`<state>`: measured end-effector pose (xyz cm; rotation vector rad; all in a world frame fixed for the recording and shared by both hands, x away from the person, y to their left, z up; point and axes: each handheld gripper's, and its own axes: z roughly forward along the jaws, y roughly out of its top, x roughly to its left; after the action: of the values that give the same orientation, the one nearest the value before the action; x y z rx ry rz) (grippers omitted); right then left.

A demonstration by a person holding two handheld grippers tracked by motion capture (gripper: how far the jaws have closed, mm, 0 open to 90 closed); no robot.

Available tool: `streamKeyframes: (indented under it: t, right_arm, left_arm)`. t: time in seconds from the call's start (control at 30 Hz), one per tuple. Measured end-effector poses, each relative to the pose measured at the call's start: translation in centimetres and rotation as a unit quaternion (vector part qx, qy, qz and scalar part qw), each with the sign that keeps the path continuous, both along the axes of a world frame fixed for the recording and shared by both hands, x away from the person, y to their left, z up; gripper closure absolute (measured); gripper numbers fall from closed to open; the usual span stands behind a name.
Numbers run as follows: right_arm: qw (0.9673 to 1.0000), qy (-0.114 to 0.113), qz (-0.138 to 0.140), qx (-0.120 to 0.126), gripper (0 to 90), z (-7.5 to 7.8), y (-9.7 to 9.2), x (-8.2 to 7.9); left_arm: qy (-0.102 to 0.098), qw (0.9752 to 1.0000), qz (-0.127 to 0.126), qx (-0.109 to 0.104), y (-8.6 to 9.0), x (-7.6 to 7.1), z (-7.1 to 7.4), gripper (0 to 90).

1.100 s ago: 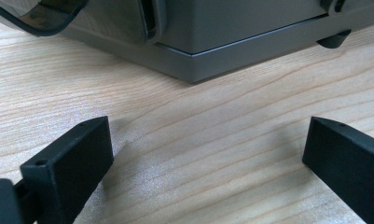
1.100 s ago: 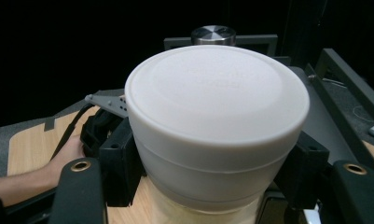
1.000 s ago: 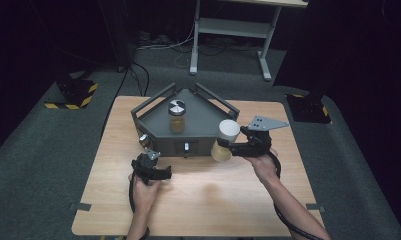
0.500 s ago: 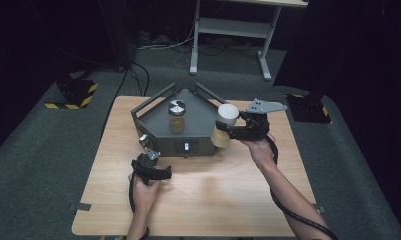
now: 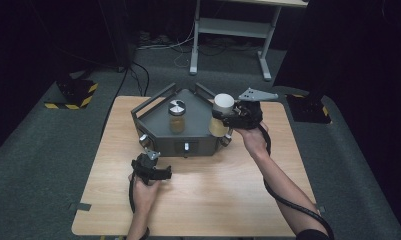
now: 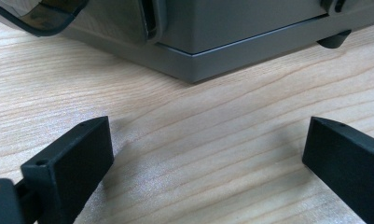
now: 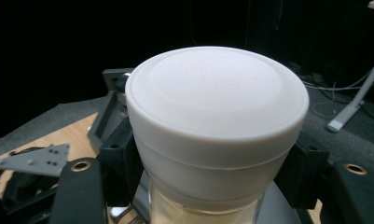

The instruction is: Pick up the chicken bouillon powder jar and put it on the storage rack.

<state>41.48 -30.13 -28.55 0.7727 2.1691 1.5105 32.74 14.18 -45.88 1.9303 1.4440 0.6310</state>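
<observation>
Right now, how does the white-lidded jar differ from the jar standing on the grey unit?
The white-lidded jar is gripped in the right claw at the grey unit's right edge; the other jar stands free on top. Its lid is plain white; the other's is silvery with dark wedges. Both hold yellowish-brown contents.

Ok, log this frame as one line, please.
right tongs: shut on white-lidded jar, over grey tray's right side | left tongs: open, on table | metal-lidded jar: standing in tray
</observation>
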Motion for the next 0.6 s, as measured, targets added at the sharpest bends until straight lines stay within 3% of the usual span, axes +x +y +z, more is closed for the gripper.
streamKeyframes:
  t: [0.3, 0.6]
  right_arm:
    - [0.9996, 0.009, -0.023, -0.009, 34.5, -0.6, 2.1, 1.8]
    - [0.9988, 0.015, -0.042, -0.02, 34.4, -1.3, 3.8, 2.6]
  left_arm:
    - [0.0, 1.0, 0.0, 0.001, 0.0, 0.0, 0.0, 1.8]
    - [0.0, 1.0, 0.0, 0.0, 0.0, 0.0, 0.0, 2.0]
